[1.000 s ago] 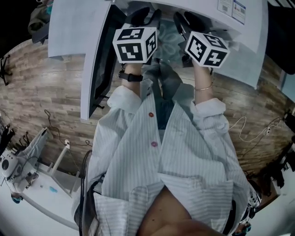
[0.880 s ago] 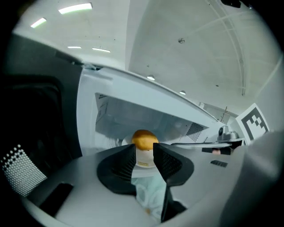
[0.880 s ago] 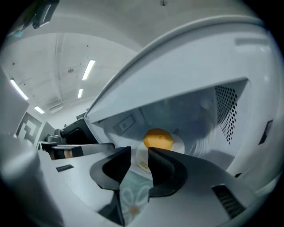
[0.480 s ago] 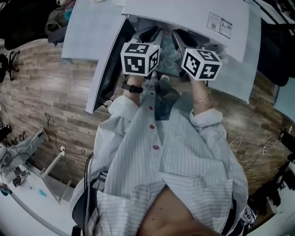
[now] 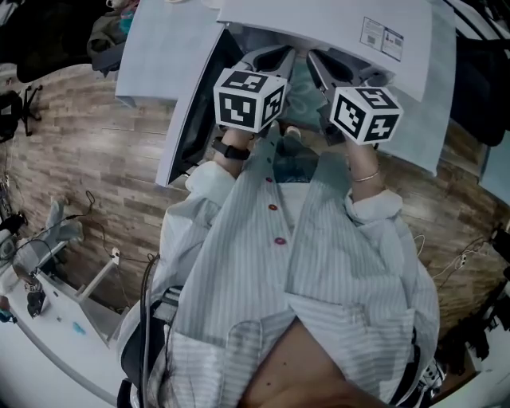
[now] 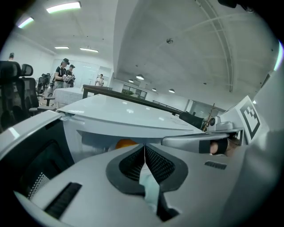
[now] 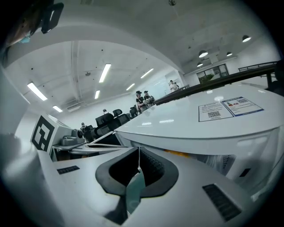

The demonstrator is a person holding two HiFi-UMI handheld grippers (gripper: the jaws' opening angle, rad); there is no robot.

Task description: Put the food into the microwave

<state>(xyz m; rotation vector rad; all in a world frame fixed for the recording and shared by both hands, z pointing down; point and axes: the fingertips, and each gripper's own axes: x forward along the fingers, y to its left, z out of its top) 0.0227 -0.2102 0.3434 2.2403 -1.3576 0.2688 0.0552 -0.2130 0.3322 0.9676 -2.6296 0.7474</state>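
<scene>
Your left claw (image 6: 144,153) and right claw (image 7: 138,165), just closed, each pinch a thin pale-green edge (image 6: 149,189); orange food (image 6: 126,143) sits just beyond, at the mouth of the microwave (image 6: 124,116); lifting unevenly could spill it

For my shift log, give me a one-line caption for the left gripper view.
Left gripper, jaws just closed on a thin pale-green edge, faces the open white microwave.

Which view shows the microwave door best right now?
The head view: the door stands swung open at the microwave's left, its whole length visible. The left gripper view catches only part of its dark inner face; in the right gripper view I can't make it out.
</scene>
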